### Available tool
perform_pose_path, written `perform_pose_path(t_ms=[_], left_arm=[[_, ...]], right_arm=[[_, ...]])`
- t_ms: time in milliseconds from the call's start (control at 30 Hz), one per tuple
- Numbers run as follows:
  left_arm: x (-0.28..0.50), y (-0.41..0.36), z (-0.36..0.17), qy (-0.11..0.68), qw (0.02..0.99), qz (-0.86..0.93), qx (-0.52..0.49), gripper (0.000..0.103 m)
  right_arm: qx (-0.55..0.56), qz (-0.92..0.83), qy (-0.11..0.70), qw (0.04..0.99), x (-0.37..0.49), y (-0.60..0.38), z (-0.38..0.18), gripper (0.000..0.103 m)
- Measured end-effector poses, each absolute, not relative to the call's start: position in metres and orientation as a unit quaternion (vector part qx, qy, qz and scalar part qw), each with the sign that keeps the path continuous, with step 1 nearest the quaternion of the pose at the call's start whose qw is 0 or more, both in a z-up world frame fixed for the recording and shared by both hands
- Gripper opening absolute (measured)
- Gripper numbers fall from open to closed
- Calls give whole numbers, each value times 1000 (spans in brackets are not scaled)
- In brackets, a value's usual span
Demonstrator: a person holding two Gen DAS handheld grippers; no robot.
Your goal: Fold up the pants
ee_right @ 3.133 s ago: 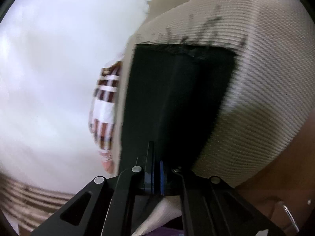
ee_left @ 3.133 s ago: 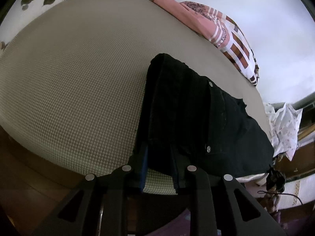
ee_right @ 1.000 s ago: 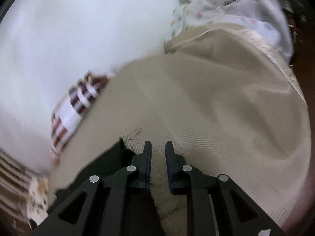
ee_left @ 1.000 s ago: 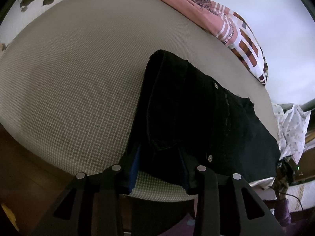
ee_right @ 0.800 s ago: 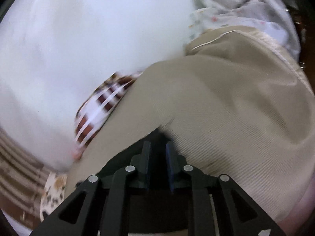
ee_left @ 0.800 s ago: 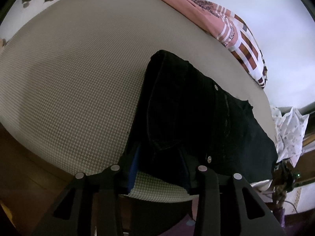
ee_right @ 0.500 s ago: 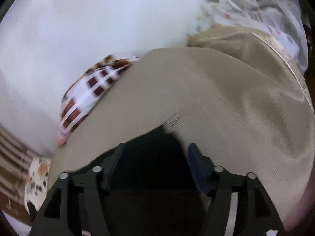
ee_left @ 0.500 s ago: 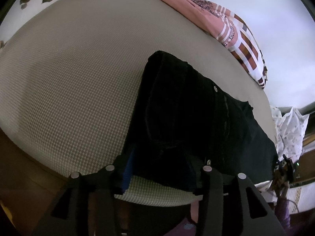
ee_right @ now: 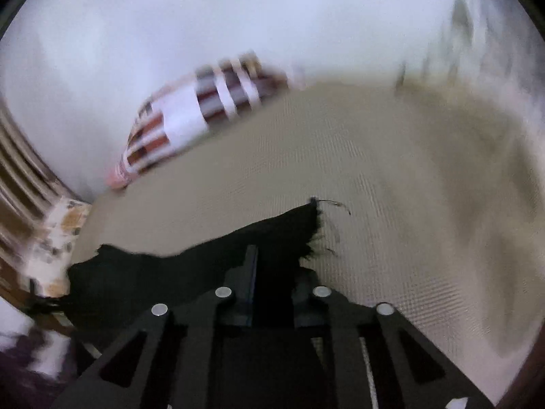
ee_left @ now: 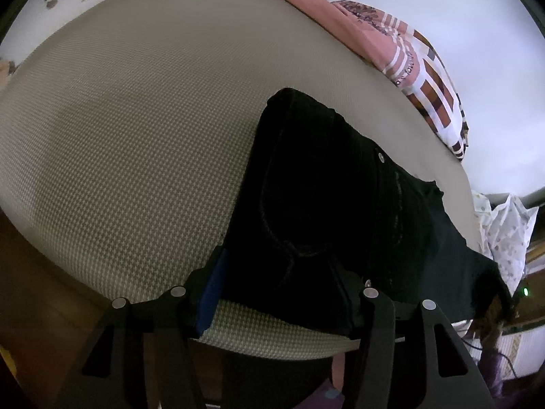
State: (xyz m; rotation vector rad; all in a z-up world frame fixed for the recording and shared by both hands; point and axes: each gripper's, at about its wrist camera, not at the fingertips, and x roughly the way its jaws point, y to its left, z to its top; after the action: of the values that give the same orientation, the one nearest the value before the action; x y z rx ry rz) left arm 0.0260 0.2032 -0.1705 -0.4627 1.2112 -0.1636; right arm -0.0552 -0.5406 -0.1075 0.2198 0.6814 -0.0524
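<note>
- Black pants (ee_left: pixel 323 211) folded, lying at the near edge of the bed (ee_left: pixel 136 136).
- Left tongs (ee_left: pixel 279 293) just widening, spread loose around the pants' edge.
- Right tongs (ee_right: pixel 272 272) just closing, pinching the pants' frayed hem.

Black pants (ee_left: pixel 340 211), folded lengthwise, lie flat on beige bed (ee_left: pixel 136 136) w/ waistband at near edge. Frayed hem (ee_right: pixel 311 225) at far end; 2 metal rivets visible.
</note>
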Motion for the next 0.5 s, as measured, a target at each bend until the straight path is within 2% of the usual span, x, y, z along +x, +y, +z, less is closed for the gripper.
perform_pose_path(t_ms=[100,200,367,433,467,500], left_arm=[[30,201,-170,569,792,-74,-210,57],[32,198,-170,572,790,-72,-207,58],[32,198,-171,571,791,-70,-209,58],[31,197,-171,570,792,-70,-209,58],[31,198,-171,569,791,-70,-212,58],[30,198,-171,569,791,-70,-213,58]], right_arm=[[-30,-95,325,940,-74,-506,-115,12],[-60,-129,339,930,-79,-507,-132,12],[133,-55,302,942,-105,-539,-115,13],[163,-13,282,945,-113,-537,-103,12],[172,-27,276,945,-116,-543,-100,15],[183,-45,281,941,-116,-553,-102,39]])
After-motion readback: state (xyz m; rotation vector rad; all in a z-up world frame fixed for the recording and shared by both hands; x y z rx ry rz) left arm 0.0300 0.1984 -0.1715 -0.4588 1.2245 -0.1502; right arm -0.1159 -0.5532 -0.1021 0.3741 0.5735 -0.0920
